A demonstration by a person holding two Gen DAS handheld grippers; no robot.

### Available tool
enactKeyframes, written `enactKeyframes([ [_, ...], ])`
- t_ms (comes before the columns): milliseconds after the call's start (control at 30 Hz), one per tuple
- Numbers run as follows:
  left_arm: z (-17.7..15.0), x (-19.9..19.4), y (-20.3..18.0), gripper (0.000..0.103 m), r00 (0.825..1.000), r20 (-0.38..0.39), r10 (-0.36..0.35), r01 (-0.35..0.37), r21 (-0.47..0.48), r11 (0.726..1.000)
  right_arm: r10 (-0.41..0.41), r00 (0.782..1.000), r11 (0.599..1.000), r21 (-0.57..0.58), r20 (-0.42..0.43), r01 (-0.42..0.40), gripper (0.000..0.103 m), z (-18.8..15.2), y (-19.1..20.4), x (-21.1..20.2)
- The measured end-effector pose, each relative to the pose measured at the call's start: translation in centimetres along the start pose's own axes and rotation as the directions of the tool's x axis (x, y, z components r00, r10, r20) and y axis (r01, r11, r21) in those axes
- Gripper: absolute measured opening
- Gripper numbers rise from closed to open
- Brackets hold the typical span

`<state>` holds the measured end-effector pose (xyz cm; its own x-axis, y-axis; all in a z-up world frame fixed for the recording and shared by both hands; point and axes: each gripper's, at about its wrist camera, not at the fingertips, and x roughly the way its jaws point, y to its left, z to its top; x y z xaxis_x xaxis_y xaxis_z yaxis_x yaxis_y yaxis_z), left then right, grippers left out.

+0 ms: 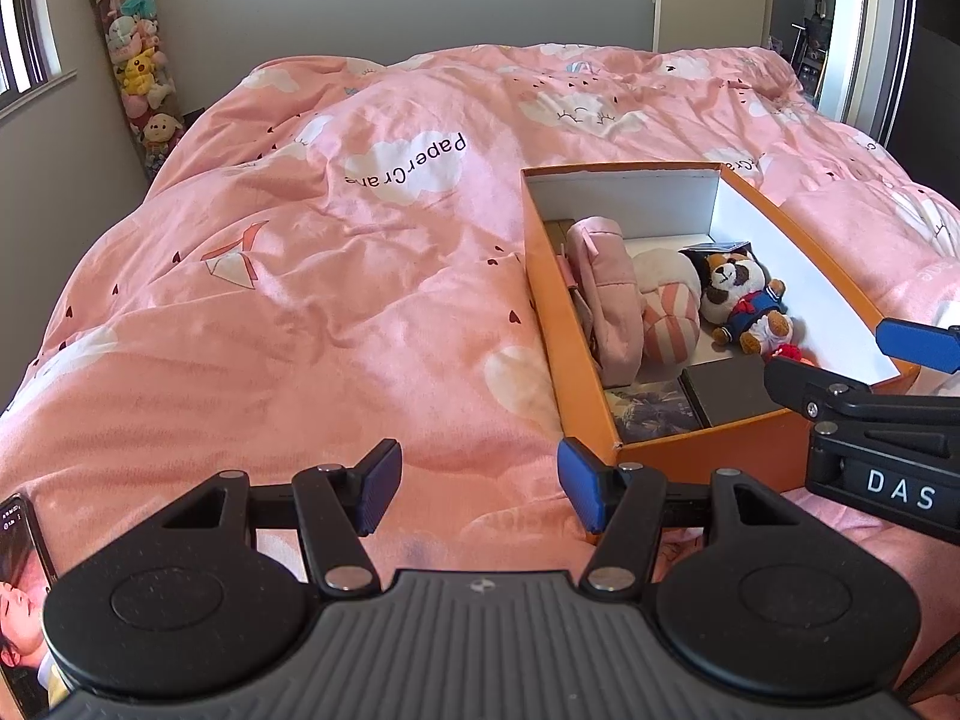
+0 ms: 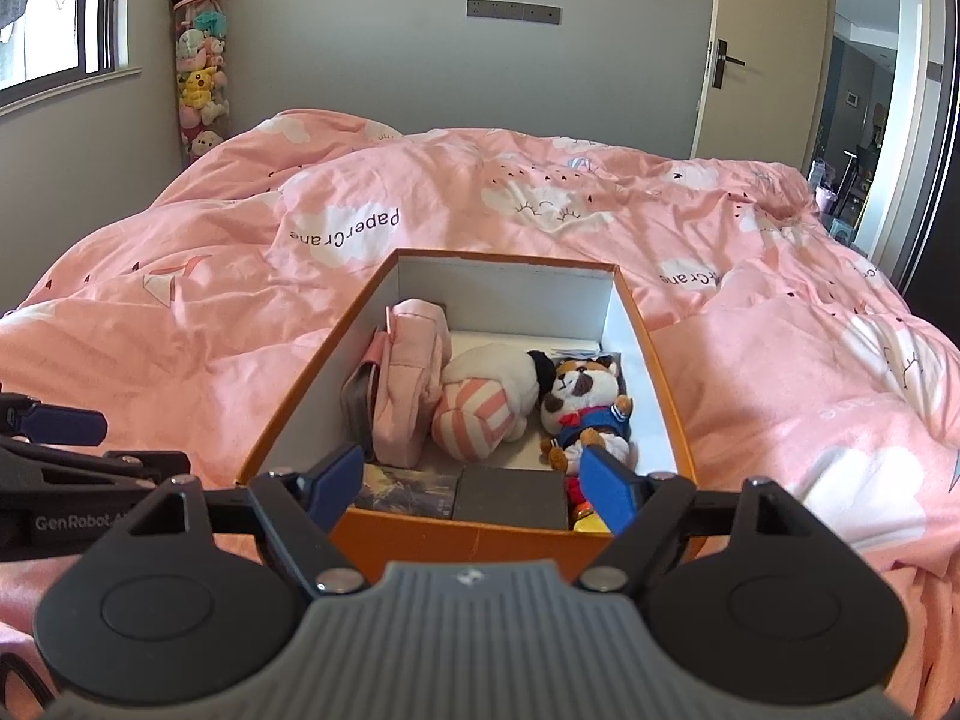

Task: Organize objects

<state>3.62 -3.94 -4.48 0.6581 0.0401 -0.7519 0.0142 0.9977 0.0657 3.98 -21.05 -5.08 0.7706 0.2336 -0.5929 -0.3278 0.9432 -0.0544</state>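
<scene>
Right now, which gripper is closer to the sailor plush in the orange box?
Right. The right gripper hangs open over the box's near end, just short of the sailor plush. The left gripper sits outside the box, beside its near corner.

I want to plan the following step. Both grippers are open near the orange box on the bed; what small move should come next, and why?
Probably lift the right gripper back from the orange box. Its fingers are opening and hold nothing, and the plush dog already lies inside.
</scene>
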Motion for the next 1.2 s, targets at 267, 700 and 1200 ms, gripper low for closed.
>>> enactKeyframes([
  [267,-0.07,0.01,-0.14,0.069,1.0,0.003,-0.002,0.002,0.005,1.0,0.0,1.0,1.0,0.004,-0.003,0.0,0.08,-0.04,-0.06,0.04],
  [700,-0.07,0.0,-0.14,0.069,1.0,0.003,-0.002,0.002,0.005,1.0,0.0,1.0,1.0,0.004,-0.003,0.0,0.08,-0.11,-0.11,0.0],
  [1200,0.23,-0.23,-0.17,0.072,1.0,0.008,-0.002,0.002,0.009,1.0,0.001,1.0,1.0,0.006,-0.007,-0.001,0.08,-0.28,-0.17,0.05],
])
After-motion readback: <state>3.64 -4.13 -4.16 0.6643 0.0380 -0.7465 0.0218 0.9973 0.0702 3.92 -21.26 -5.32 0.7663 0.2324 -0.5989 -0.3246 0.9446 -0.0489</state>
